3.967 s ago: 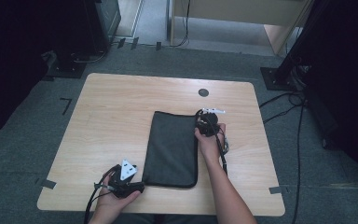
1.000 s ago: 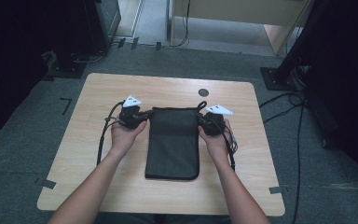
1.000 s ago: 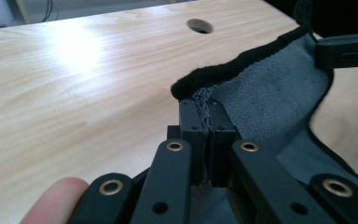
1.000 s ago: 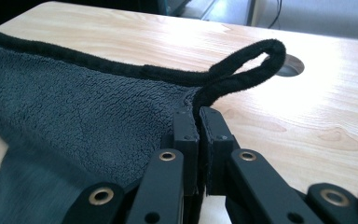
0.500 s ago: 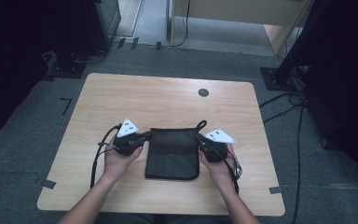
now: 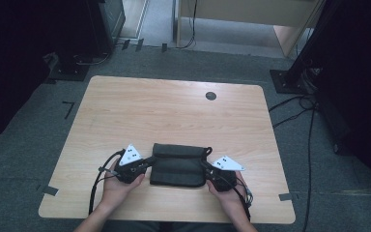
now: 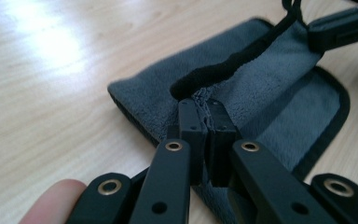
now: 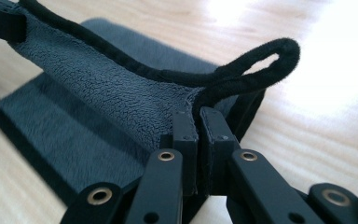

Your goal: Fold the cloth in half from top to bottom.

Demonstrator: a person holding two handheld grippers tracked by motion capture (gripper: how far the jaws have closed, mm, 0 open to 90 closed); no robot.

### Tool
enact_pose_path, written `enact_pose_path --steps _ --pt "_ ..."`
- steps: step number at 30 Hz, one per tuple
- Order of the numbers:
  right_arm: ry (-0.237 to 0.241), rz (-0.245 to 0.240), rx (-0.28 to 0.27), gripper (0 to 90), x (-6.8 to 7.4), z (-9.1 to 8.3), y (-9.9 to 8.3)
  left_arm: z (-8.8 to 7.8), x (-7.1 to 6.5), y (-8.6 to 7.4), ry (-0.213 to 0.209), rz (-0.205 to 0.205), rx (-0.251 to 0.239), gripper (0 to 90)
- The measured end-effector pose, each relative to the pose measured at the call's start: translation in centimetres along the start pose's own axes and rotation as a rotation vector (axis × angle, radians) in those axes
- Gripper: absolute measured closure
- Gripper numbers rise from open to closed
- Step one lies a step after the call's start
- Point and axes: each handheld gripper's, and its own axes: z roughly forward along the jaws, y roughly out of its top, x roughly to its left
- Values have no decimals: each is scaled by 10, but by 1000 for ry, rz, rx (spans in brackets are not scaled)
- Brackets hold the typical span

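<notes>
Towel is lying folded on the table, at about 6 o'clock, near the front edge. It is judged soft, light and limp, so it will sag between grips. The left gripper is clenched on one corner hem, the right gripper on the other, beside the loop. The bound hem is best to be held.
</notes>
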Motion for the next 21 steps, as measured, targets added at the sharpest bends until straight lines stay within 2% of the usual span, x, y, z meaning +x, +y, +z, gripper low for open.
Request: enact_pose_path --steps 5,7,9,12,15,16,19,21 --pt "9 -4 5 852 4 -7 -8 -4 -8 -13 -23 24 14 876" --pt "15 0 2 846 5 -13 -13 -5 -9 -20 -26 25 28 861" --pt "21 3 -3 845 5 -19 -15 -6 -9 -22 -33 14 34 848" --pt "36 -4 -3 838 5 -24 -17 -7 -8 -24 -42 21 49 804" --pt "51 -15 25 798 4 -29 -21 -9 -5 -29 -52 31 75 766" --pt "59 -14 56 746 -1 -32 -25 -11 -2 -32 -62 32 83 705" --pt "55 -28 96 696 -10 -35 -33 -16 5 -37 -39 28 97 670" --pt "9 -10 120 721 -20 -37 -38 -18 10 -37 -4 -2 87 667"
